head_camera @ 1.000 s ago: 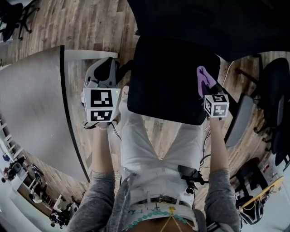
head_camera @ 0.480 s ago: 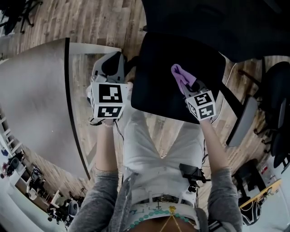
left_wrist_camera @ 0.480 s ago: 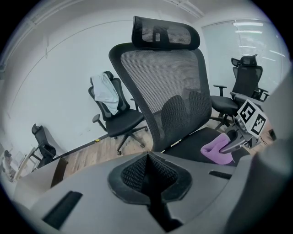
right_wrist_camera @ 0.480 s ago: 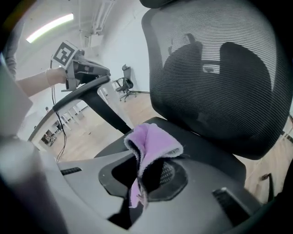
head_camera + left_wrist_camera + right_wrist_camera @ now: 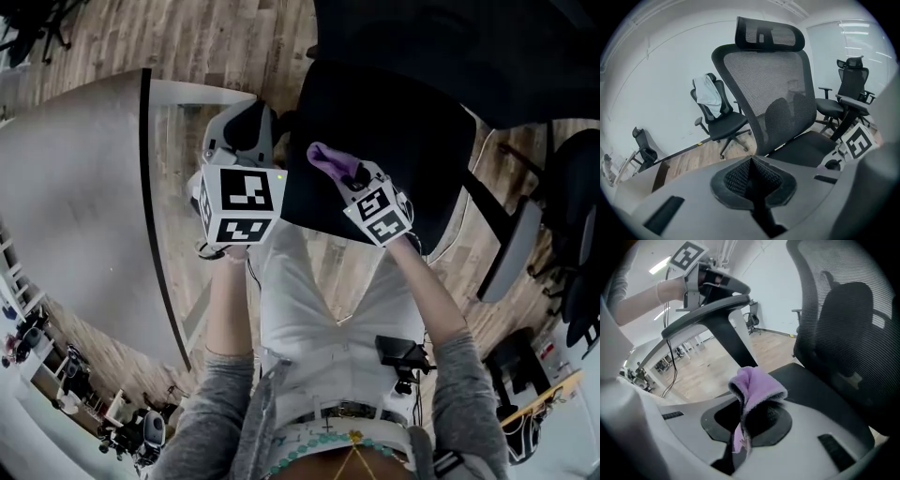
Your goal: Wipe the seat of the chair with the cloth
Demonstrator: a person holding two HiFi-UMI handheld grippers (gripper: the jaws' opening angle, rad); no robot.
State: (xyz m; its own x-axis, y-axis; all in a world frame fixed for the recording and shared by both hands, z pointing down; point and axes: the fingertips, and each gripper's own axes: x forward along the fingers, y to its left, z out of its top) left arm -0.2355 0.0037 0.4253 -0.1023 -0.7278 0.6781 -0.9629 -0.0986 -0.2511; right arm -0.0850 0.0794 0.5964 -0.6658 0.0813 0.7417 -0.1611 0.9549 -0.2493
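My right claw is clamped on the cloth — a purple wad that bunches up and out past the tips, with a thin tail hanging down between the jaws. From the head view the cloth sits over the near left corner of the seat, close to its front edge. Whether the fabric is pressed onto the pad or just above it, I cannot tell. My left claw is pinched together on nothing, held off the seat's left side near the armrest, out of the wiping path.

I judge the step in hand to be a wiping stroke at this corner. To do it well, I'd tip the right claw down so the fat fold of cloth meets the pad, not the hard fingertips — the wad is small, and the tips lie just behind it. Then firm, even pressure and straight, overlapping passes from this side across to the far side, working back toward the backrest. The stroke wants a tight grip, since drag on the seat could tug the cloth loose. The left claw is best kept clear, or used to steady the armrest if the chair swivels.
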